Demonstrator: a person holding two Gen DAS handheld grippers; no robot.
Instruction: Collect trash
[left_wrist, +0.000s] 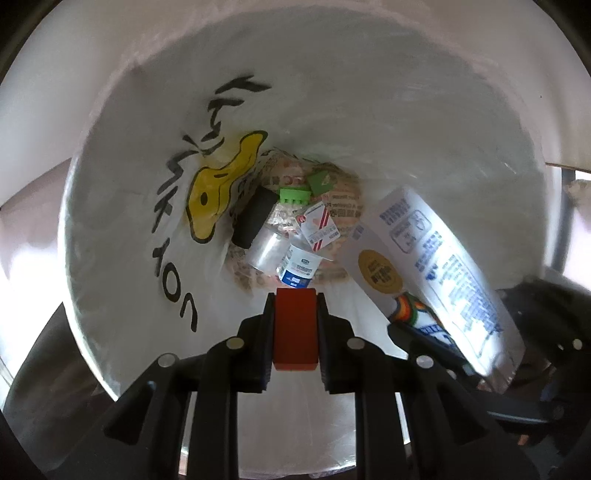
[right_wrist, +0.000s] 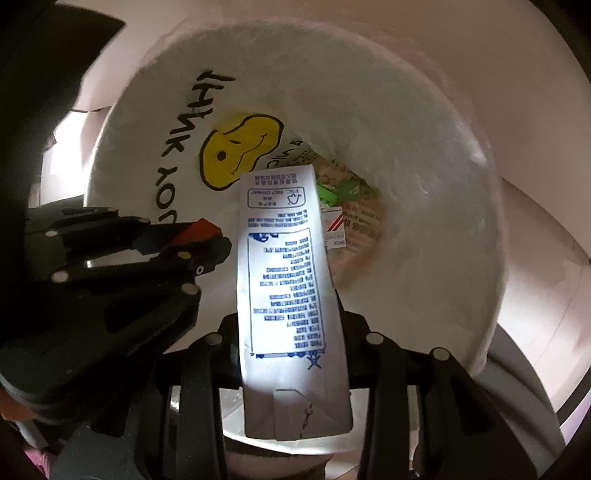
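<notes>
So both my hands are right over the white plastic trash bag (left_wrist: 369, 122) with the yellow smiley blob and black scrawled lettering printed on its inner wall, and both grippers are pointing steeply down into it.

My left gripper (left_wrist: 295, 295) is clamped tight on a small red rectangular block (left_wrist: 295, 328). The block sits squarely between the two black jaws, sticking out a bit past the tips, hanging over the mouth of the bag.

My right gripper (right_wrist: 291, 325) is squeezed onto a tall white milk carton with blue print (right_wrist: 284, 280). The jaws pinch it by the sides near its folded bottom end, and the far end of the carton points down into the bag. In the left wrist view the same carton is off to the right, tilted, with a gold round sticker on one face.

Down at the bottom of the bag there's already a pile: a small white yogurt cup with a blue label (left_wrist: 299, 267), a black cylinder (left_wrist: 255, 218), a bright green ridged plastic piece (left_wrist: 294, 194), a red-and-white striped wrapper (left_wrist: 317, 227), all sitting on crumpled printed paper (left_wrist: 347, 210).
</notes>
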